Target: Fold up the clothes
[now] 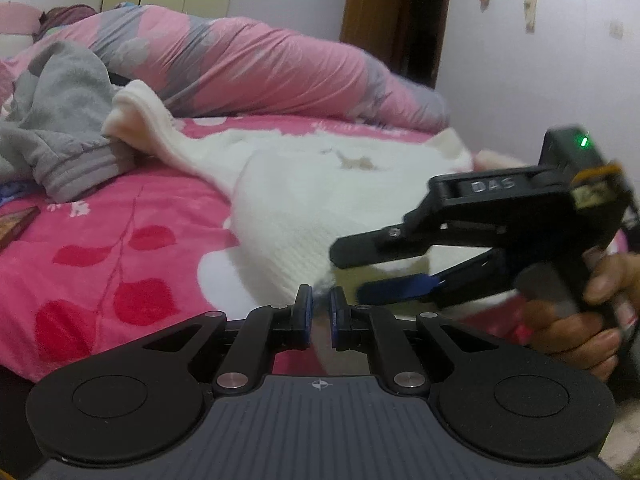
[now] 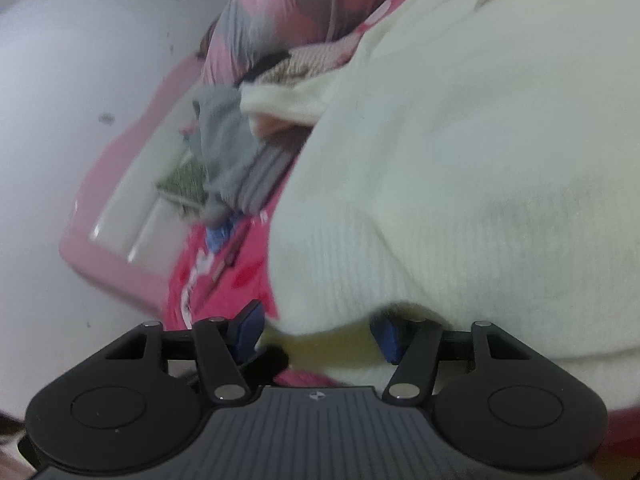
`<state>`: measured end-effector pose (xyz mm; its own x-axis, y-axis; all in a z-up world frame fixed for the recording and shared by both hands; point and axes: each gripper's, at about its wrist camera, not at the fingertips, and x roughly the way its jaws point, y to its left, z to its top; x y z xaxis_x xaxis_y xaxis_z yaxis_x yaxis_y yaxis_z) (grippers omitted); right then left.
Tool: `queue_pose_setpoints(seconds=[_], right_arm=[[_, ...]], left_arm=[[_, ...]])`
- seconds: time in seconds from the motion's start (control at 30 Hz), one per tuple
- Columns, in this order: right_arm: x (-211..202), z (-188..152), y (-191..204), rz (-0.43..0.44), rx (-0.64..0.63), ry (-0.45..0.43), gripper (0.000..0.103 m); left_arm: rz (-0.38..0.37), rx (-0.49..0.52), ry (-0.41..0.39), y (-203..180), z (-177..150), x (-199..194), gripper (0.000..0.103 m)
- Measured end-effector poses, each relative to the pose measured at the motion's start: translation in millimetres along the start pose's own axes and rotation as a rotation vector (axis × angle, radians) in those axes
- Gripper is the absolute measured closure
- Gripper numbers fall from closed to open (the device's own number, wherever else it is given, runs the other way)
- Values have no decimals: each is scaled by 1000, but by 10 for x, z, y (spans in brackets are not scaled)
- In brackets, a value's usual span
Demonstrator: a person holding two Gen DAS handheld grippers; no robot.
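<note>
"DAS" reads in raised letters on your right gripper (image 1: 352, 272); its jaws stand apart over the hem of the white sweater (image 1: 320, 200), pads not pressing. Your left gripper (image 1: 320, 304) is pinched closed on that ribbed knit hem. The sweater lies spread on the pink floral bedsheet (image 1: 100, 248), beside a grey fleece garment (image 1: 60, 120).

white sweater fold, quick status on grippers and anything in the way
Left gripper shut on white sweater hem. Right gripper open over same hem. Grey garment lies on one sleeve.
</note>
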<state>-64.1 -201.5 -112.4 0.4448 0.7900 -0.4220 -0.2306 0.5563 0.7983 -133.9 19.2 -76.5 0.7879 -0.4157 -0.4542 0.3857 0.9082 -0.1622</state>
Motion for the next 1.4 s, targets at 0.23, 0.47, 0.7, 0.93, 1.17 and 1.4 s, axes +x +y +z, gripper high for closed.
queue_pose_setpoints(seconds=[0.23, 0.47, 0.7, 0.93, 1.17, 1.4], right_arm=[[18, -2, 82, 11, -6, -99, 98], [-354, 55, 41, 77, 24, -194, 99], [-367, 80, 83, 85, 4, -193, 99], [-508, 182, 153, 116, -60, -208, 99], [-591, 194, 137, 131, -83, -158, 99], [-397, 119, 201, 136, -157, 9, 100]], left_arm=[[-65, -162, -38, 358, -2, -208, 94], [-77, -451, -53, 1022, 287, -75, 66], [-13, -561, 51, 1512, 934, 1095, 45], [87, -556, 216, 1721, 1207, 2149, 54], [86, -568, 227, 1828, 1345, 2374, 97], [61, -575, 147, 2408, 1523, 2120, 103]])
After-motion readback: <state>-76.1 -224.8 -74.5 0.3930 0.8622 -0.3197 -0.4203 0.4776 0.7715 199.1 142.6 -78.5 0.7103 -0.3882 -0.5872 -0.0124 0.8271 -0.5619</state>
